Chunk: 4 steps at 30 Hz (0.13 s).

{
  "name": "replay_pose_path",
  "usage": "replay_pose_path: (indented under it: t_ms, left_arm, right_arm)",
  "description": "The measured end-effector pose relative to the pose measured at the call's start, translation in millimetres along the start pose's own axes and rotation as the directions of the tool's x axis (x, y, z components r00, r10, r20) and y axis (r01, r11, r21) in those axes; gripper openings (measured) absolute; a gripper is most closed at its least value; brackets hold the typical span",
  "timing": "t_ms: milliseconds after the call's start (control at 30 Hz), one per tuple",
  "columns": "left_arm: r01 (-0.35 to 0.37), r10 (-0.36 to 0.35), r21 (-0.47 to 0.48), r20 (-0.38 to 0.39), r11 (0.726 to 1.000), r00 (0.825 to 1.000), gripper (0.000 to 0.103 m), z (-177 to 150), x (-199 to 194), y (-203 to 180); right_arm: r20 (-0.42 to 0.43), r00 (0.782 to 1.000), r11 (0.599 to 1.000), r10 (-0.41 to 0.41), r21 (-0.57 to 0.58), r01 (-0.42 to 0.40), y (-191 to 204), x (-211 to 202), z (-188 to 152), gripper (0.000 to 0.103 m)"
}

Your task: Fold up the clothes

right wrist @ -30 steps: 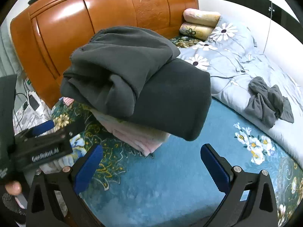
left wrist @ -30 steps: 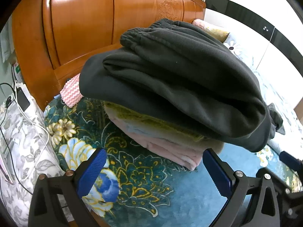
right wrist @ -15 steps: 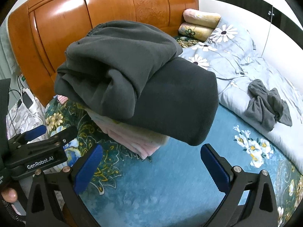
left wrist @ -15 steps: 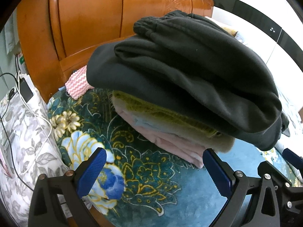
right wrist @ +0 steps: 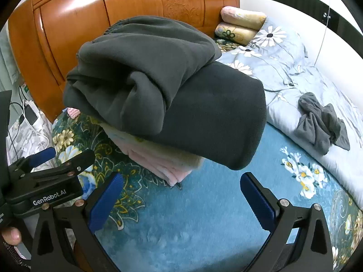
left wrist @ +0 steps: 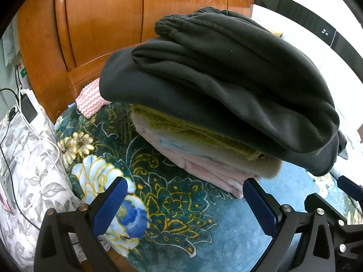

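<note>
A folded dark grey fleece garment (left wrist: 226, 86) lies on top of a stack of folded pink, pale blue and olive clothes (left wrist: 204, 154) on a blue floral blanket (left wrist: 172, 208). The stack also shows in the right wrist view (right wrist: 163, 90). My left gripper (left wrist: 183, 204) is open and empty, just in front of the stack. My right gripper (right wrist: 181, 199) is open and empty, also short of the stack. The left gripper's body (right wrist: 45, 181) shows at the left of the right wrist view. A crumpled grey garment (right wrist: 322, 122) lies loose on the bed to the right.
A wooden headboard (right wrist: 113, 22) stands behind the stack. A grey flowered duvet (right wrist: 295, 68) and two rolled pillows (right wrist: 240, 25) lie to the right. A pink zigzag cloth (left wrist: 90, 102) lies by the headboard. Charger cables (left wrist: 25, 113) lie at the left bedside.
Both grippers have drawn slightly back and shifted, so the stack sits a little higher and further right in the left view. The stack itself has not moved. Both stay open.
</note>
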<state>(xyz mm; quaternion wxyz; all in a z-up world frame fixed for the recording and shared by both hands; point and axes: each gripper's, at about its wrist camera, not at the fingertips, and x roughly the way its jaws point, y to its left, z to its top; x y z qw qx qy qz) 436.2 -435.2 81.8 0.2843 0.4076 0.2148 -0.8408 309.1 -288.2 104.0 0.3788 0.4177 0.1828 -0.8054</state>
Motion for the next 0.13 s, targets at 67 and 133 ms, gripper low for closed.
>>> replay_pose_path:
  t_ms: [67, 133]
  left_arm:
    - [0.001, -0.001, 0.000, 0.000, 1.000, 1.000, 0.103, 0.9, -0.2, -0.6]
    - [0.003, -0.003, 0.001, 0.000, 1.000, 1.000, 0.103, 1.5, -0.5, -1.3]
  right_arm:
    - [-0.004, 1.000, 1.000, 0.002, -0.003, -0.002, 0.6, 0.4, 0.4, 0.103]
    - [-0.008, 1.000, 1.000, 0.001, -0.004, -0.001, 1.0, 1.2, 0.7, 0.103]
